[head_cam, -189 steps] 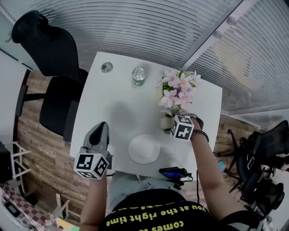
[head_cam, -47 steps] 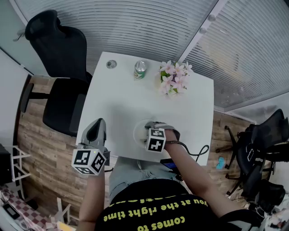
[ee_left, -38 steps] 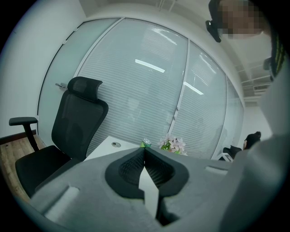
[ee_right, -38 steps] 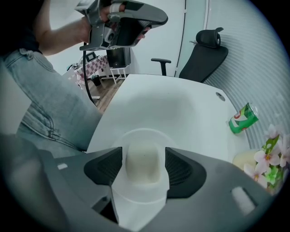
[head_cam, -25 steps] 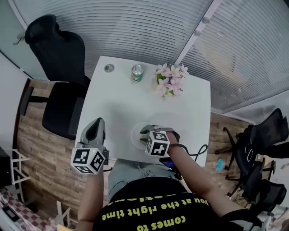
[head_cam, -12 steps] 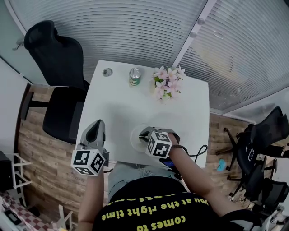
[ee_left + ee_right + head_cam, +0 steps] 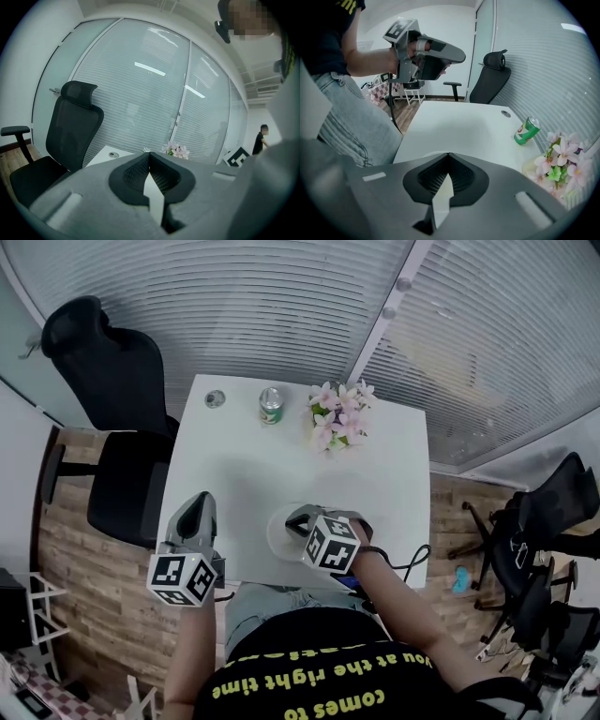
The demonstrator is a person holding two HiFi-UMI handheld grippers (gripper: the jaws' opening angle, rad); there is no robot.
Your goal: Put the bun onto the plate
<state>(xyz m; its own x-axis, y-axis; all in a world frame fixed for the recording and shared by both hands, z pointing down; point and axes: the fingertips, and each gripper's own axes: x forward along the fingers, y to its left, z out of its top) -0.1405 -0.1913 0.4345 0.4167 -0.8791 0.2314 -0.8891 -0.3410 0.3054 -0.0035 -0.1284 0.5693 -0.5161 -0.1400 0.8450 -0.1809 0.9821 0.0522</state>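
My right gripper [image 7: 298,519] hangs over the round white plate [image 7: 275,534], its jaws just closed on nothing; I guess the bun sits hidden under it. My left gripper [image 7: 200,502] waits aside, jaws shut, keeping clear

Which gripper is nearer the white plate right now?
Right. The right gripper hangs over the plate, covering part of it; its jaws have just closed on nothing. The left gripper is off to the plate's left, over the near-left corner of the table.
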